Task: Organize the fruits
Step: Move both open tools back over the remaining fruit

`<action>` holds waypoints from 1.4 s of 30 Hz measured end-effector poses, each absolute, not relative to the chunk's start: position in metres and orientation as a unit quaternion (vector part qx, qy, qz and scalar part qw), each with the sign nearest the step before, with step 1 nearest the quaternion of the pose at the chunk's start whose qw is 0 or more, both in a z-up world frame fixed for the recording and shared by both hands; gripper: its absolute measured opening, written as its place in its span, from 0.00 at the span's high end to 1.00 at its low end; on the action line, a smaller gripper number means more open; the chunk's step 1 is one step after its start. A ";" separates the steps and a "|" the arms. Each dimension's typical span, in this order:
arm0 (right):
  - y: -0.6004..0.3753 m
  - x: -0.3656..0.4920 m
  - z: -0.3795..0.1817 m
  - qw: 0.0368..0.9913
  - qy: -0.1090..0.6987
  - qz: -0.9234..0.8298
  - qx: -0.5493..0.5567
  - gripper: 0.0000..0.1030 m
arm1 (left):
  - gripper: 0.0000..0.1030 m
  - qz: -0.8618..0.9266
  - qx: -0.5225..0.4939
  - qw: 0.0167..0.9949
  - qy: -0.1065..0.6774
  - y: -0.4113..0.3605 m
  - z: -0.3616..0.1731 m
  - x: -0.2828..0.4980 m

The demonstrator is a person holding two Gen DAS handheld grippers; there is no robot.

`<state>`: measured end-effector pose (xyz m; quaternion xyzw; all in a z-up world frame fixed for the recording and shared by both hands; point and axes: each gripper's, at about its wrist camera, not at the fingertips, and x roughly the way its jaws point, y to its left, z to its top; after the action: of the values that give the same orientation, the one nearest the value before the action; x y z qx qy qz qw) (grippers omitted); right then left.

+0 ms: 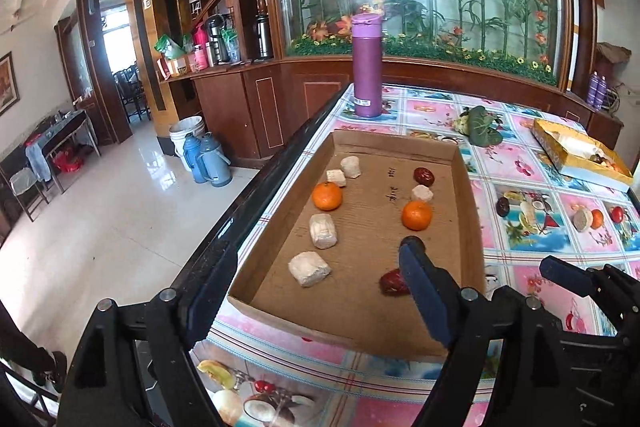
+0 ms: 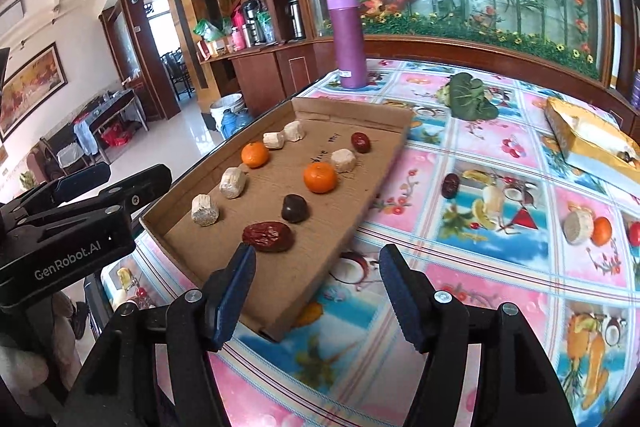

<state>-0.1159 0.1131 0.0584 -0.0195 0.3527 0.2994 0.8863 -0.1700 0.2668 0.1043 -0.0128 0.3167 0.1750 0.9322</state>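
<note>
1. fruits lie in a shallow cardboard tray [image 2: 224, 239] on the table's fruit-print cloth [image 2: 500, 267]; the right gripper [image 2: 316, 259] hangs over the tray's near corner, jaws spread wide and holding nothing
2. just ahead of its left pad sits a wrinkled red date [image 2: 269, 235], apparently not touched by it, though the pad's tip overlaps it in this view
3. beyond that lie a dark round piece [image 2: 295, 207], two tangerines [image 2: 320, 177] [image 2: 255, 154], a second date [image 2: 361, 142] and several pale cakes [image 2: 205, 210]
4. the left gripper [image 1: 308, 267] is also released, one finger outside the tray's left wall, the other over the tray floor
5. a purple flask [image 1: 366, 65] stands at the far table edge, a green leaf [image 1: 482, 126] and a yellow box [image 1: 580, 157] to its right
</note>
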 end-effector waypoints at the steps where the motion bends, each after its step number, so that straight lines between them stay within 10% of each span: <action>1: 0.109 -0.116 0.059 0.887 0.353 0.297 -0.016 0.31 | 0.20 0.173 -0.011 0.932 0.317 0.264 0.105 -0.169; 42: -0.208 -0.014 0.062 0.913 0.395 0.020 0.098 0.30 | 0.20 -0.101 0.009 0.910 0.402 0.085 0.077 -0.050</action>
<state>-0.0141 -0.2081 0.0617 0.0979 0.3946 0.0203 0.9134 -0.0502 0.0846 0.0770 0.0094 0.4022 -0.1014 0.9099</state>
